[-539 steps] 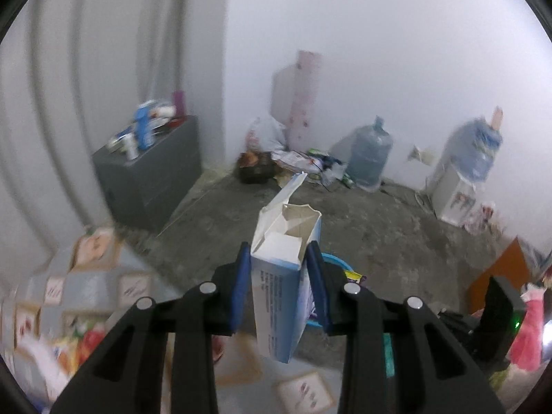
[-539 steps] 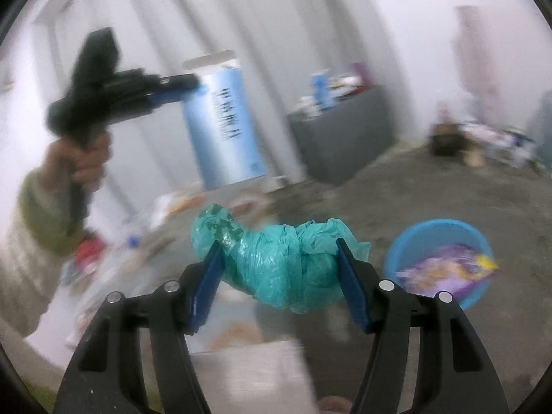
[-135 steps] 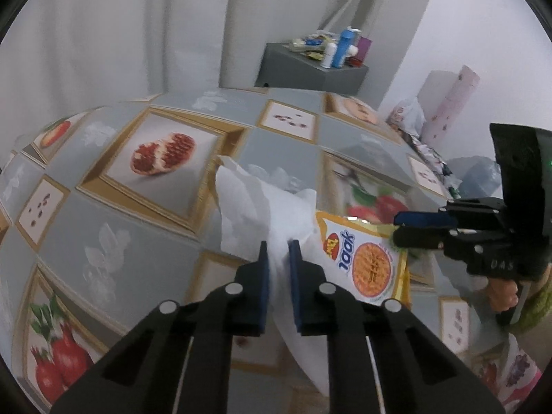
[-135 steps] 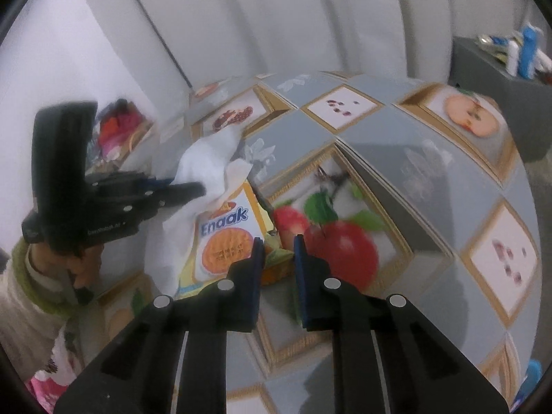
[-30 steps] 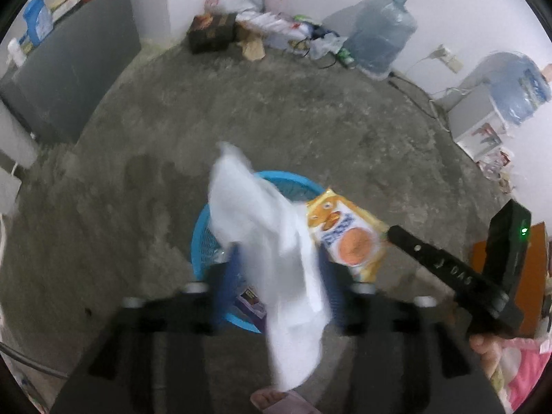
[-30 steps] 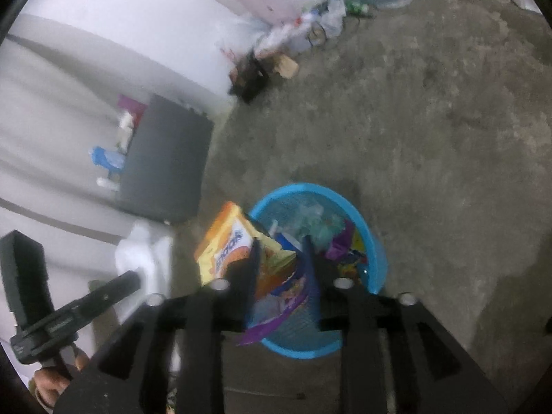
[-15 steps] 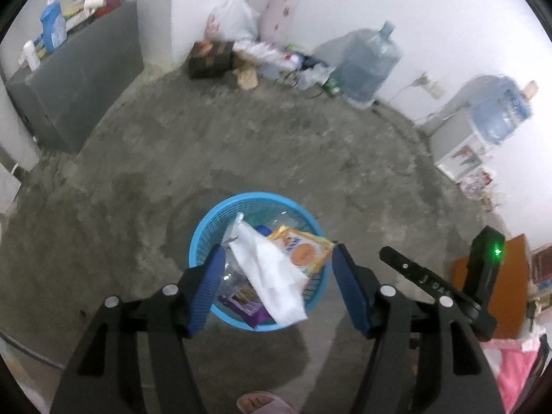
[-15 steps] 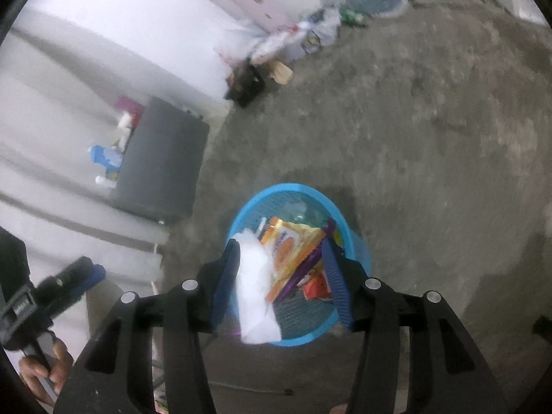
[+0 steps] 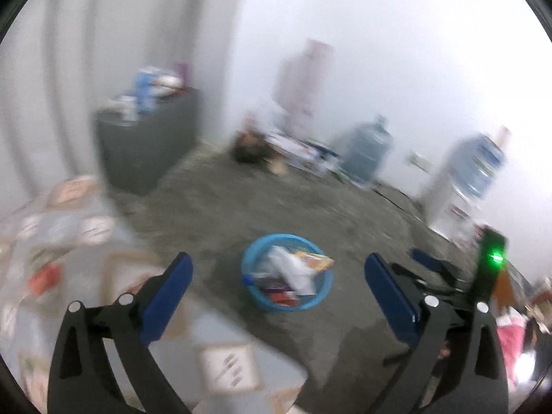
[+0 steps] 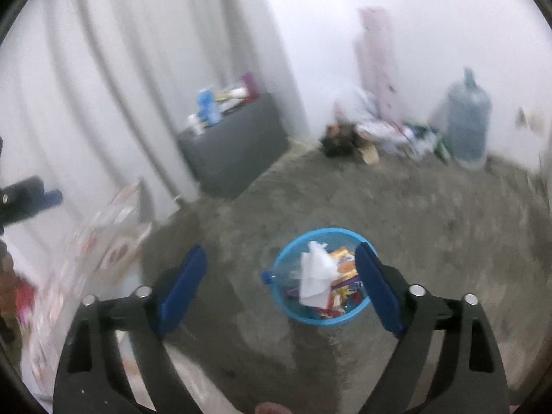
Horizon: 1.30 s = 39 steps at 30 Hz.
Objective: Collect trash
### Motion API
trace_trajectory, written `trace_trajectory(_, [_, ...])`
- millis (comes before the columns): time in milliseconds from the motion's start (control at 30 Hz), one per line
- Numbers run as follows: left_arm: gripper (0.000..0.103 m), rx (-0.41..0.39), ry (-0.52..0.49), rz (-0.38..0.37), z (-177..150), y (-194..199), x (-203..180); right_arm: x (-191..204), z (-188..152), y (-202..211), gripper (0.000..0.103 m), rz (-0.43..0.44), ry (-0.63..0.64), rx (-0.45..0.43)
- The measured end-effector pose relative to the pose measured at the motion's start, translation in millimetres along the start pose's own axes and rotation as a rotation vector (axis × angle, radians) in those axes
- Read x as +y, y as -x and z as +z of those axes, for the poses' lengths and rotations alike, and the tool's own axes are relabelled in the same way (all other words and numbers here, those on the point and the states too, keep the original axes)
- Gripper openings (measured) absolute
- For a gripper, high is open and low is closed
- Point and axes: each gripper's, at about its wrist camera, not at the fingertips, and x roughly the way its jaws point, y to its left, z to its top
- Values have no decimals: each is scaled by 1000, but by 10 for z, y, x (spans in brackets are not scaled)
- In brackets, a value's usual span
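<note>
Both tools gape — trash in blue basket (image 10: 322,321) (frames blurred).

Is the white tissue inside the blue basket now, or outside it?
Inside. The white tissue lies on wrappers within the blue basket rim; both tongs are open and empty.

Your left gripper (image 9: 277,288) is spread wide, its blue pads (image 9: 167,293) well apart with nothing between them, tilted down from above. Your right gripper (image 10: 281,288) is spread just as wide and holds nothing, also angled downward. It sits to the right of the left one, level with it.
</note>
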Motion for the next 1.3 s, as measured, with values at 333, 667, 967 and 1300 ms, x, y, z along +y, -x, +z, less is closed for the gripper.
trace_trajectory(333, [98, -141, 314, 637, -1139, 1079, 429, 873, -231, 360, 95, 39, 116, 49])
trace_trajectory(667, [98, -8, 422, 790, -1759, 1180, 400, 1409, -606, 502, 95, -131, 404, 72])
trace_trajectory(967, [98, 45, 454, 733, -1844, 1096, 343, 1503, -738, 583, 95, -162, 475, 84])
trace_trajectory(1300, [98, 76, 484, 741, -1877, 1071, 412, 1557, -883, 486, 95, -166, 517, 126])
